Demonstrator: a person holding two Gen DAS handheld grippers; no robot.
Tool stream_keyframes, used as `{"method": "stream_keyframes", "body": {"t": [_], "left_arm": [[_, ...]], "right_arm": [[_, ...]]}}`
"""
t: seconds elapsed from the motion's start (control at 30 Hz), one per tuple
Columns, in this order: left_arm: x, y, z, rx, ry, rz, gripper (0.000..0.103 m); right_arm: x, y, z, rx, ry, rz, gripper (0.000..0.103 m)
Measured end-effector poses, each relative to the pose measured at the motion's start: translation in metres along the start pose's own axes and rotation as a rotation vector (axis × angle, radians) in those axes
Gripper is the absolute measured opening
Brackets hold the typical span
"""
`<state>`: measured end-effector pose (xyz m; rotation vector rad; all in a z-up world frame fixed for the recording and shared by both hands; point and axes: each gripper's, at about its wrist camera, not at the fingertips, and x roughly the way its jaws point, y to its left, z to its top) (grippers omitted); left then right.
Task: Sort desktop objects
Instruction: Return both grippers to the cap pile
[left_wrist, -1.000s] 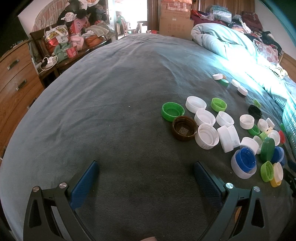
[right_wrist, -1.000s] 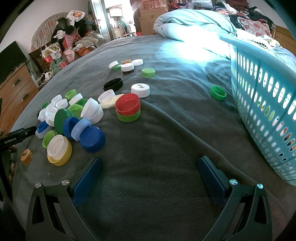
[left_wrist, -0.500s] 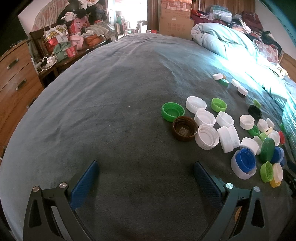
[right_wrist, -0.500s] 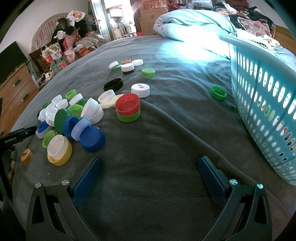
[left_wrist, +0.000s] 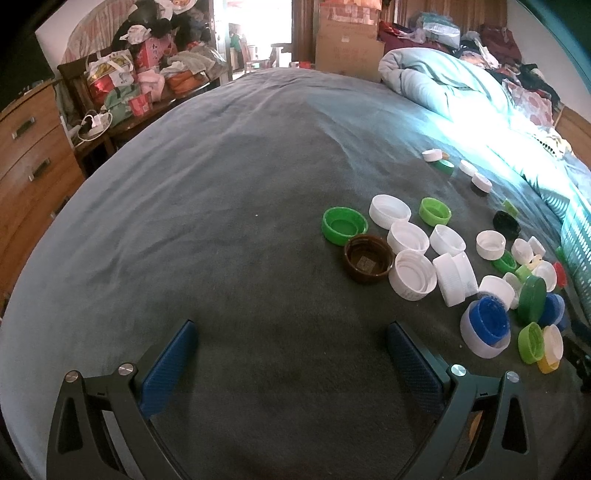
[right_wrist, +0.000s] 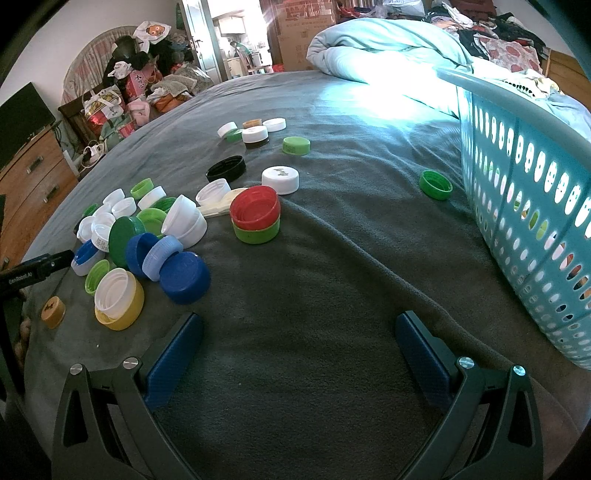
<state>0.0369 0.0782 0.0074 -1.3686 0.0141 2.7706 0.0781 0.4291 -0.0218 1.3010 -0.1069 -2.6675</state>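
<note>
left tongs (left_wrist: 291, 354) spread, right tongs (right_wrist: 299, 349) spread

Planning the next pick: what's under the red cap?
The red cap, open side up, sits on a green cap on the blanket. Anything between them is hidden.

You see bright glare on the quilt (right_wrist: 388, 70) at upper right; the corners go dark and curved.
</note>
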Motion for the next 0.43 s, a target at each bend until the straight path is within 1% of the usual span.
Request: {"method": "stream_keyframes", "body": {"t": [0.43], "left_arm": [[-0.0003,-0.0035,0.0016,0.003,-0.005,0.004,0.103]], "right_arm": [[0.0002,0.0000,0.0004,0.000,0.000,0.000,0.102]]}}
